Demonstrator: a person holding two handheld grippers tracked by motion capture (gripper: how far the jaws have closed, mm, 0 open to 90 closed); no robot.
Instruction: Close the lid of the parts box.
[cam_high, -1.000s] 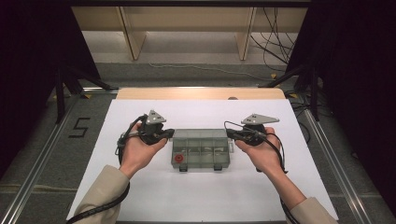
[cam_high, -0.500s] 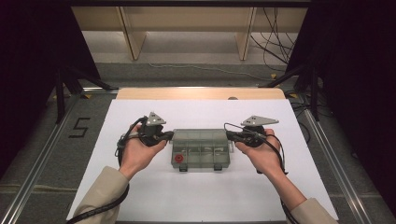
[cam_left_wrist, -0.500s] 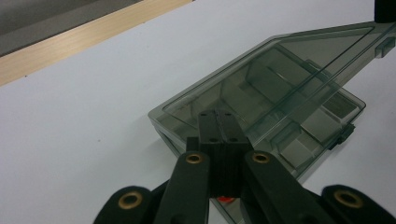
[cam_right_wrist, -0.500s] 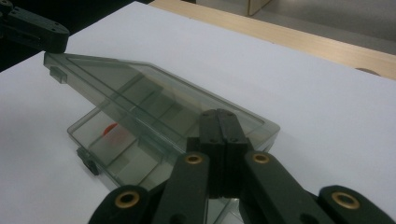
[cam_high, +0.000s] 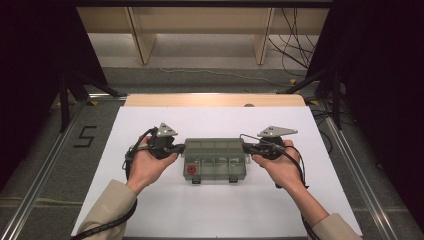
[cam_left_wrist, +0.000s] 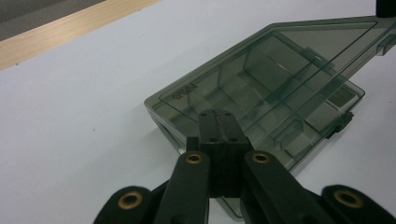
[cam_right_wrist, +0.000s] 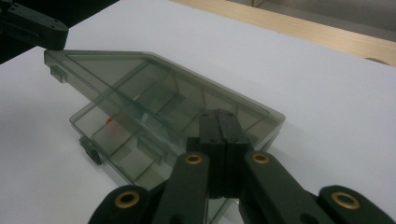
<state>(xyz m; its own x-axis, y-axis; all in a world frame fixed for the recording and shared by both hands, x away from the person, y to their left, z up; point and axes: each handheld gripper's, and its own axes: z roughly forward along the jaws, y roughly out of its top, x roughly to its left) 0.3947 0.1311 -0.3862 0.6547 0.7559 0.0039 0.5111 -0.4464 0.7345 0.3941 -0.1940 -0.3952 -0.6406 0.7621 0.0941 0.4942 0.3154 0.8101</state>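
White table surface with a smoky transparent compartment box lying near its centre, lid partly lifted and slanting above the base (gripper views). Left gripper meets the box's left end, jaws together with nothing between them; its black jaw tips rest against the lid's near corner in the left gripper view. Right gripper meets the right end, jaws likewise together. A small red item lies in the front-left compartment.

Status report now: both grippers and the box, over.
Left gripper shut, right gripper shut, one at each end of the smoky clear plastic compartment box. Lid partly raised. White table around it unobstructed.
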